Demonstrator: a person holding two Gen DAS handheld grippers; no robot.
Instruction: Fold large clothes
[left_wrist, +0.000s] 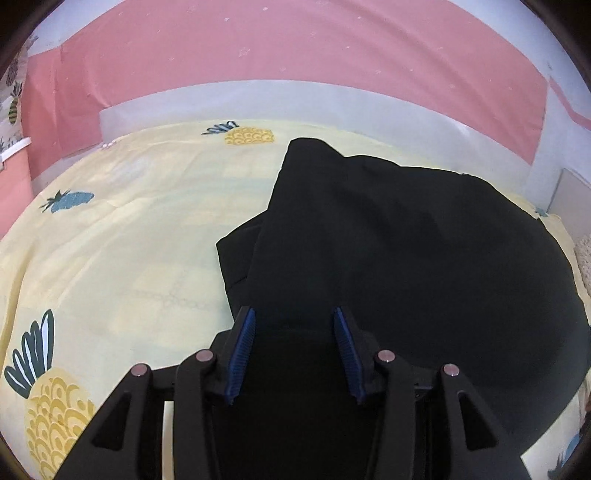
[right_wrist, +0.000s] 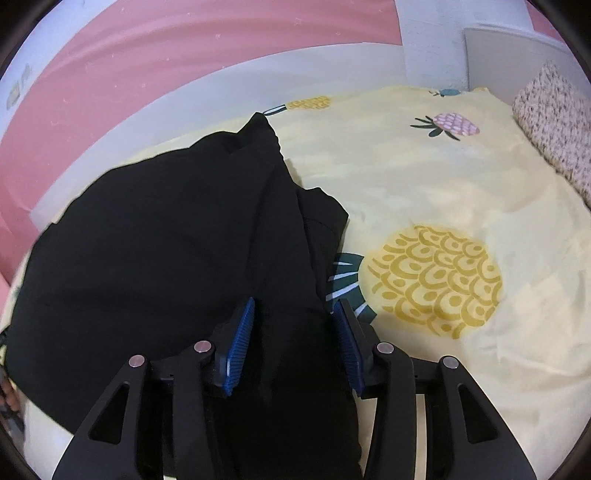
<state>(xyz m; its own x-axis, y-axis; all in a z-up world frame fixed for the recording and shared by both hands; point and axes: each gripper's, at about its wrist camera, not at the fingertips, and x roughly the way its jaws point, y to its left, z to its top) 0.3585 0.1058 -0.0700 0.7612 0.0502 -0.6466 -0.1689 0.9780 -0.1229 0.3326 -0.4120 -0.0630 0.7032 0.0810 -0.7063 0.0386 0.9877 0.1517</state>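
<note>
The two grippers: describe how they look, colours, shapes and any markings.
Both look alike. The left gripper and the right gripper each have two black fingers lined with ribbed blue pads. Each finger sits on a pair of black linkage arms with triangular cut-outs, joined by round silver pins. No cables, lettering, sleeves or hands show in either view.

We see soft, even indoor light with faint shadows and no glare. The black garment swallows detail, and fisheye bending curves edges from nine to three o'clock, slightly blurred.
</note>
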